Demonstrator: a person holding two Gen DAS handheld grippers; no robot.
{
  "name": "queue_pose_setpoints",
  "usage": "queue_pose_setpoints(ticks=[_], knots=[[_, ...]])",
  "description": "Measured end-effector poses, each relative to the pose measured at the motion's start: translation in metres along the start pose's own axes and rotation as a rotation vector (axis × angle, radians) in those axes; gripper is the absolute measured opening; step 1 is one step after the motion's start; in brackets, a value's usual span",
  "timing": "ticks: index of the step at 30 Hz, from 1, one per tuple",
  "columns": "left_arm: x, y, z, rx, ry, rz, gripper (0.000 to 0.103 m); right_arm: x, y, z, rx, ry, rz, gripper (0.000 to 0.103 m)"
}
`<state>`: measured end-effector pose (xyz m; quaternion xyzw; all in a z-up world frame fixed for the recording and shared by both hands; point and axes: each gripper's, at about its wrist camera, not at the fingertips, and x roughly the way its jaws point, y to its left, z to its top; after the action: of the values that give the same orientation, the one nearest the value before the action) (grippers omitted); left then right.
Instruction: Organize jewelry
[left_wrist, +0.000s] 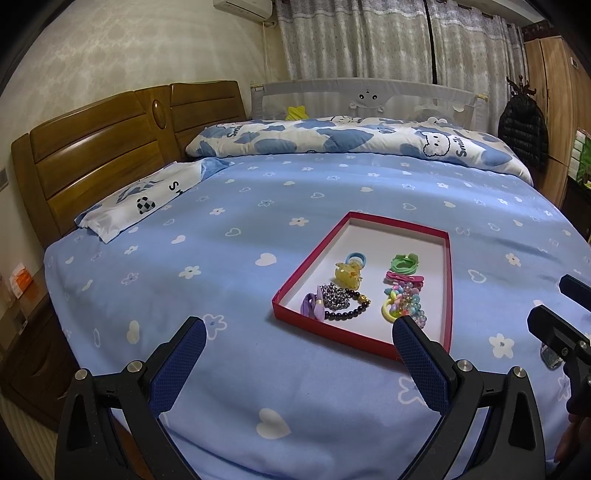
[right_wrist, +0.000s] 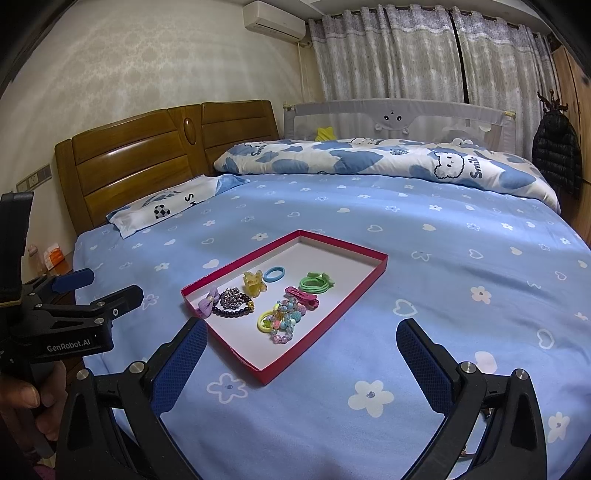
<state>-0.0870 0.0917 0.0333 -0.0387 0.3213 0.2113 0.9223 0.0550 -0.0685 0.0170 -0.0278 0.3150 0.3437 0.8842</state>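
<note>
Red-rimmed tray (right_wrist: 373, 275) on the bed (right_wrist: 461, 258) holds the jewelry (right_wrist: 280, 317) in loose clusters, both grippers' fingers spread and empty, so approach low, pinching one piece cleanly without snagging the tangled chain bracelet (right_wrist: 231, 298).

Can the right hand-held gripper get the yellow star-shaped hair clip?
Probably yes. The right hand-held gripper is open, and the yellow star-shaped hair clip lies uncovered in the shallow red-rimmed tray, nothing between.
</note>
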Motion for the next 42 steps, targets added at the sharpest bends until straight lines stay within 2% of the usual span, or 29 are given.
queue_pose_setpoints(ticks=[42], knots=[[0.0058, 0.0038, -0.0019, 0.032, -0.002, -0.01, 0.102, -0.0001, 0.0007, 0.0002, -0.003, 0.001, 0.0, 0.103]])
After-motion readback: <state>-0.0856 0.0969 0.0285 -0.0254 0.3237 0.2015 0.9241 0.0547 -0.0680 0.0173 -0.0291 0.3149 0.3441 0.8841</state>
